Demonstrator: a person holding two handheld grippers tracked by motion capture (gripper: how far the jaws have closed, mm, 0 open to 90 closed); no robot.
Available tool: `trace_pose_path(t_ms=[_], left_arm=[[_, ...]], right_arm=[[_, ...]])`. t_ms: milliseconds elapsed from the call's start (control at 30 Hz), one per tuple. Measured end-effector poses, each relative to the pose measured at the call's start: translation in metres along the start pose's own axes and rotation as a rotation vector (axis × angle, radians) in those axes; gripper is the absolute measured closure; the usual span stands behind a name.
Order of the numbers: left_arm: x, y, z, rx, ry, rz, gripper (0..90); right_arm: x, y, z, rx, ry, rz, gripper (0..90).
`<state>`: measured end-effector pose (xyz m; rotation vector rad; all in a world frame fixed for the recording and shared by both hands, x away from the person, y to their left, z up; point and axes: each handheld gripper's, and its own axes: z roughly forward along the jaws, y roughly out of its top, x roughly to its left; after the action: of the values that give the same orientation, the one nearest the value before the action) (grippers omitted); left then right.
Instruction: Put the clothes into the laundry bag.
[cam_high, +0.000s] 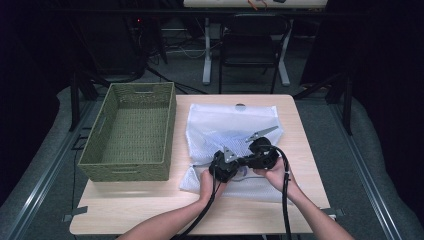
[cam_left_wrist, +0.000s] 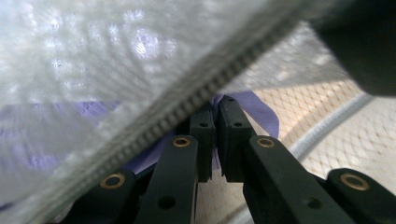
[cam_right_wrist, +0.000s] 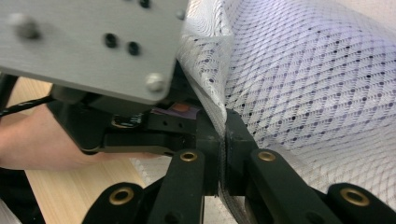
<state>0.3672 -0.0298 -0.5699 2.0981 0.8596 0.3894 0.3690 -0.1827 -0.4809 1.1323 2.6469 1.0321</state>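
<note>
Both hand-held grippers at a white mesh laundry bag (cam_high: 220, 125) on the desk (cam_high: 150, 200)

Right hand-held gripper (cam_right_wrist: 223, 135) pinches the mesh; left hand-held gripper (cam_left_wrist: 216, 116) clenched on purple cloth (cam_left_wrist: 254, 105) beneath the zipper (cam_left_wrist: 187, 105); no readable writing

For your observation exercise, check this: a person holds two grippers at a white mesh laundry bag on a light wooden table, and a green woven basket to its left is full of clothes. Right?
Not quite. The high view shows the green woven basket empty, with its bare woven floor visible. The rest holds: the left gripper and right gripper work at the white mesh laundry bag on the light wooden table.
</note>
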Motion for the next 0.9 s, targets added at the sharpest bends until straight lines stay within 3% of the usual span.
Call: trace_pose_path(t_ms=[167,267,433,700,900], left_arm=[[-0.001,-0.002,0.004,0.040,-0.016,0.008,80.2],[-0.001,-0.002,0.000,0.069,-0.034,0.031,74.9],[-0.001,-0.007,-0.010,0.079,-0.053,0.037,65.3],[0.012,-0.016,-0.043,0.106,-0.070,0.050,56.3],[0.016,-0.021,-0.068,0.090,-0.069,0.070,50.9]], right_arm=[[-0.007,-0.004,0.003,0.017,-0.003,0.022,87.2],[-0.008,-0.005,0.004,0.021,-0.004,0.023,87.2],[-0.008,-0.004,0.003,0.029,-0.006,0.012,87.1],[-0.008,-0.005,0.004,0.034,-0.001,0.017,87.1],[-0.007,-0.005,0.004,0.029,0.000,0.021,87.1]])
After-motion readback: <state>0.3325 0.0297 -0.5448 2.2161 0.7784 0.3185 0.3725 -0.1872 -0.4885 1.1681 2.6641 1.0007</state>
